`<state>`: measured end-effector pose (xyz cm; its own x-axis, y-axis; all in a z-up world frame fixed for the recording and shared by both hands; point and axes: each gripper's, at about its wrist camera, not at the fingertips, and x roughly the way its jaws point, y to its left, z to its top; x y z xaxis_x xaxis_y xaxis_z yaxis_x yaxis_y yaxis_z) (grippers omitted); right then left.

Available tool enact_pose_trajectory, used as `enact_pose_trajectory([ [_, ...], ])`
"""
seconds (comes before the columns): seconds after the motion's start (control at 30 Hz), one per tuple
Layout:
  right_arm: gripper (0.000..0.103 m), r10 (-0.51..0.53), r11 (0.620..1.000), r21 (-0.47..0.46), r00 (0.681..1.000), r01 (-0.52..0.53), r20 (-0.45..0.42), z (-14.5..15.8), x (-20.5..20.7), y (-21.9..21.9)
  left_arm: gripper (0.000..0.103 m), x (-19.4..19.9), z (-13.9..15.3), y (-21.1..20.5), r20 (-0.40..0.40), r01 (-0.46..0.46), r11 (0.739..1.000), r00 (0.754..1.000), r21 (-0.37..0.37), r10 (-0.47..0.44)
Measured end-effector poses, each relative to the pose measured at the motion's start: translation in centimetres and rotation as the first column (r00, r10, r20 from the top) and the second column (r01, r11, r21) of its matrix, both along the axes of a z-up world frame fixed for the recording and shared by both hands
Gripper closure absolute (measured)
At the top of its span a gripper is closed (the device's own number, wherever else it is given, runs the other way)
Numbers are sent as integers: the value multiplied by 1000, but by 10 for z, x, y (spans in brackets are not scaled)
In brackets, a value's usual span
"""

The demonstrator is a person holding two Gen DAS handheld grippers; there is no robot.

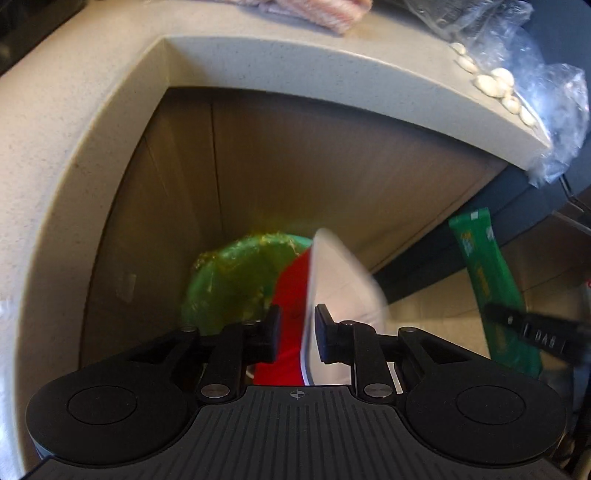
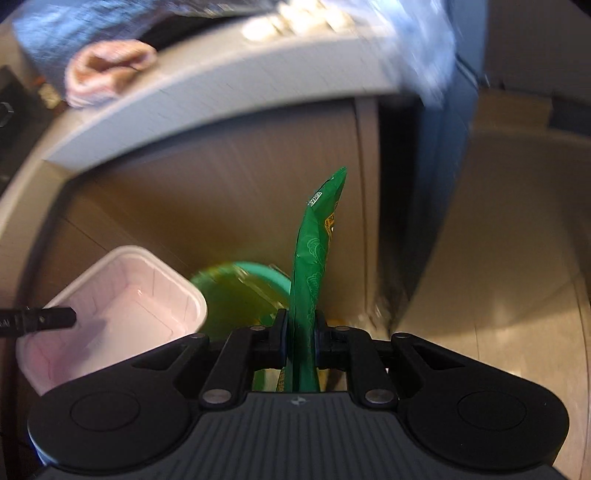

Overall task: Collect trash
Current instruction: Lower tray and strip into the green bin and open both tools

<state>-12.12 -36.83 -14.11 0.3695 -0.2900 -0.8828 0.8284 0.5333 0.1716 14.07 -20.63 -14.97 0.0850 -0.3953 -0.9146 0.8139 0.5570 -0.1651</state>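
My left gripper (image 1: 297, 334) is shut on the rim of a white plastic tray with a red outside (image 1: 340, 280), held on edge above a green-lined bin (image 1: 229, 280) on the floor. The same tray (image 2: 122, 306) shows at the left of the right wrist view, with the left fingertip (image 2: 55, 317) on it. My right gripper (image 2: 299, 341) is shut on a green snack wrapper (image 2: 314, 251) that stands up between its fingers, above the bin (image 2: 236, 291). The wrapper (image 1: 491, 284) and right fingertip (image 1: 517, 321) show at the right of the left wrist view.
A beige countertop (image 1: 92, 129) wraps around the cabinet fronts (image 1: 295, 166) behind the bin. On it lie a clear bag with white pieces (image 1: 517, 74) and a pink cloth (image 1: 314, 11). Tiled floor (image 2: 517, 258) lies to the right.
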Motion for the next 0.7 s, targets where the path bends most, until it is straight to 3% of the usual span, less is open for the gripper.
enact_pose_trajectory([
  [0.2,91,79,991,111,997,-77,-11,-26,28,-5,81,18,8,5,-26,-73,996,997,-47,72],
  [0.33,91,174,955,244,985,-169,0,-53,71,-6,81,27,28,25,-61,-127,981,991,-148,119],
  [0.53,91,309,893,347,951,-285,-13,-84,136,7,81,35,77,76,-60,-242,918,970,-313,235],
  [0.63,89,333,872,373,943,-316,18,-102,159,11,81,39,95,111,-41,-316,879,945,-358,323],
  [0.67,87,338,873,366,941,-322,23,-107,165,12,81,39,98,123,-41,-345,865,934,-364,356],
  [0.7,79,348,874,359,938,-327,9,-113,174,14,81,39,100,134,-41,-374,851,921,-368,387],
])
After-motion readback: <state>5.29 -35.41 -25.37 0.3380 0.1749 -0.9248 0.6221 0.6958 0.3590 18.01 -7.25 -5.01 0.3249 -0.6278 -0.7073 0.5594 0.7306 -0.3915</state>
